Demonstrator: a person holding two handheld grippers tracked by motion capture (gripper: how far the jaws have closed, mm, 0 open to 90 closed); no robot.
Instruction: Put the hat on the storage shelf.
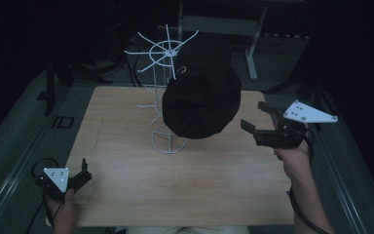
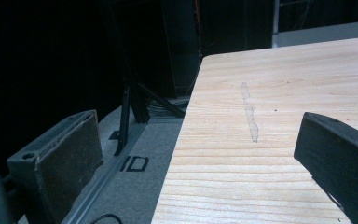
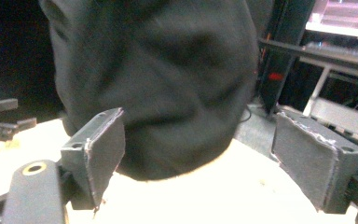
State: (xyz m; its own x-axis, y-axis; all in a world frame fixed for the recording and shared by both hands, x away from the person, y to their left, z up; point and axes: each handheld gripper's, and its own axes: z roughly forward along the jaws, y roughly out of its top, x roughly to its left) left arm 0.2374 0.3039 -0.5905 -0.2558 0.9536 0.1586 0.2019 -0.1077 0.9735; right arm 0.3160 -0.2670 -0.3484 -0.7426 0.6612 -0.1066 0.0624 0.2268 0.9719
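Hanging on the white wire rack (image 1: 163, 63), black hat (image 1: 202, 95); right claw (image 1: 255, 119) just beside it, spread wide, empty; left claw (image 1: 84, 170) open at surface (image 1: 175, 185) edge.

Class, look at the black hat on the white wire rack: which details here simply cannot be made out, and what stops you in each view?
- High view: black hat covers how it hangs on the white wire rack.
- High view: background too dark to identify.
- Right gripper view: hat blurred, rack hidden behind it.
- Left gripper view: table cut off at the edges.
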